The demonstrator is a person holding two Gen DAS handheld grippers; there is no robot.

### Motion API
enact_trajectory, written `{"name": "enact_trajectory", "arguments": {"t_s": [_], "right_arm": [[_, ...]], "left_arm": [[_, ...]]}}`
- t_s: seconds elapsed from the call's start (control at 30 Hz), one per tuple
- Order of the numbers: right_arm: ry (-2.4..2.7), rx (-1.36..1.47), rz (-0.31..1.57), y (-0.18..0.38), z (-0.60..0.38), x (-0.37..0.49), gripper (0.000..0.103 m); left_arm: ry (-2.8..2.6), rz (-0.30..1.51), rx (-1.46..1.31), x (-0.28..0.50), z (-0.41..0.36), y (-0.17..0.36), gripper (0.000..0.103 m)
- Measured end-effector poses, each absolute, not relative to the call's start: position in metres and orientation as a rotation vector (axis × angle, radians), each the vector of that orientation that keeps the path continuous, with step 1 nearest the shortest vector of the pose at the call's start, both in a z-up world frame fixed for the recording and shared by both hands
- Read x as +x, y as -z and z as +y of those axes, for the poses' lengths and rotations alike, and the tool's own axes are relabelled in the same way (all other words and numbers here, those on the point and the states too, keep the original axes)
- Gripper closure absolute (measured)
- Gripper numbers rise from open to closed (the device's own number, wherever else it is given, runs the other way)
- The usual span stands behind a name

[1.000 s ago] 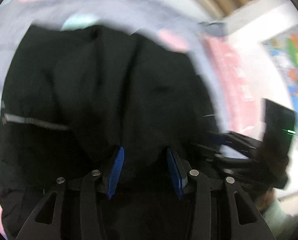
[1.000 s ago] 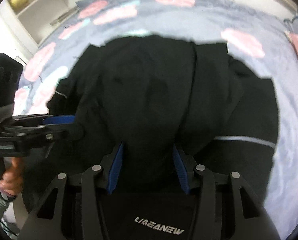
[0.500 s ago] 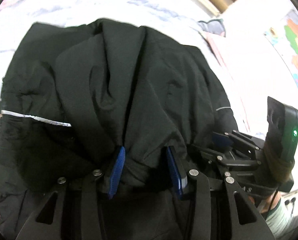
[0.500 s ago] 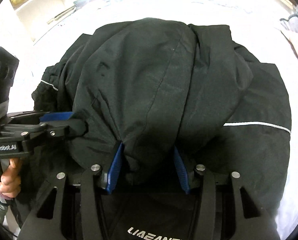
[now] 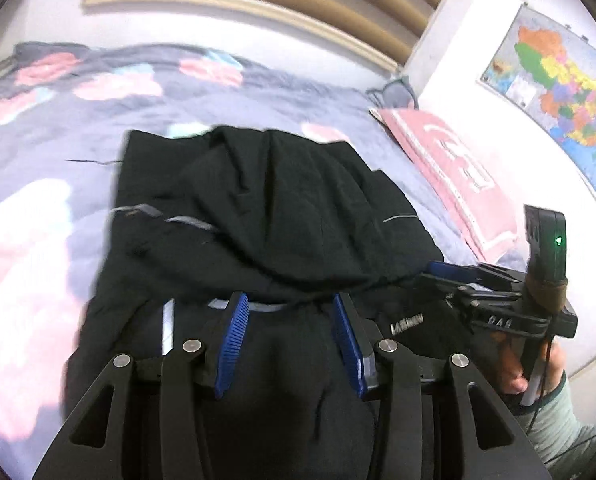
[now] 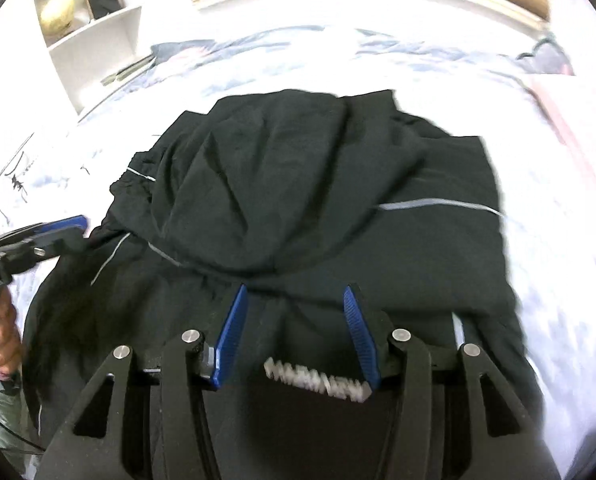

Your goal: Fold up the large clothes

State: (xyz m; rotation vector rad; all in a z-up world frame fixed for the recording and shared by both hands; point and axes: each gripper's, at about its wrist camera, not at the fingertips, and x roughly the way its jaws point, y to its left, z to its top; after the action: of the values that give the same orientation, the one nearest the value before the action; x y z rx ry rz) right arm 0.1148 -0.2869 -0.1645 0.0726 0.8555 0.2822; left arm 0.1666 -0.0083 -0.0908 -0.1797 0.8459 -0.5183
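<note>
A black jacket (image 5: 282, 208) lay folded on a bed, with both hand-held grippers just above its near edge.

The jacket, with thin pale stripes, rested bunched on a grey bedspread (image 5: 58, 128) patterned with pink shapes. The left gripper (image 5: 290, 312) pointed forward over the near hem, its blue pads (image 5: 232, 340) spread apart with nothing clamped. The right gripper (image 6: 294, 304) matched that pose, fingers apart; motion blur made contact with the cloth hard to judge. A pink pillow (image 5: 449, 168) lay beside the jacket, a map (image 5: 557, 92) on the wall beyond.
</note>
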Motion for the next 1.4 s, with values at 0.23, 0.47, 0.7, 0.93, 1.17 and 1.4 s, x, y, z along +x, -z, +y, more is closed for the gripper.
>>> {"name": "enact_trajectory", "arguments": {"t_s": [0.23, 0.47, 0.7, 0.93, 1.17, 1.4], "right_arm": [[-0.089, 0.037, 0.881, 0.156, -0.341, 0.033, 0.041], [0.060, 0.117, 0.958, 0.181, -0.414, -0.021, 0.041], [0.063, 0.270, 1.011, 0.201, -0.464, -0.044, 0.041], [-0.014, 0.390, 1.065, 0.219, -0.472, -0.043, 0.041], [-0.163, 0.415, 1.093, 0.219, -0.445, -0.029, 0.054], [-0.314, 0.428, 0.942, 0.176, -0.422, -0.038, 0.054]], "left_arm": [[0.327, 0.887, -0.236, 0.093, 0.077, 0.098, 0.048], [0.257, 0.979, -0.364, 0.046, 0.148, 0.139, 0.048], [0.323, 1.072, -0.492, 0.054, 0.143, 0.174, 0.049], [0.390, 1.078, -0.524, 0.058, 0.132, 0.176, 0.049], [0.531, 1.051, -0.584, 0.062, 0.118, 0.162, 0.048], [0.688, 0.922, -0.655, 0.059, 0.099, 0.134, 0.041]]}}
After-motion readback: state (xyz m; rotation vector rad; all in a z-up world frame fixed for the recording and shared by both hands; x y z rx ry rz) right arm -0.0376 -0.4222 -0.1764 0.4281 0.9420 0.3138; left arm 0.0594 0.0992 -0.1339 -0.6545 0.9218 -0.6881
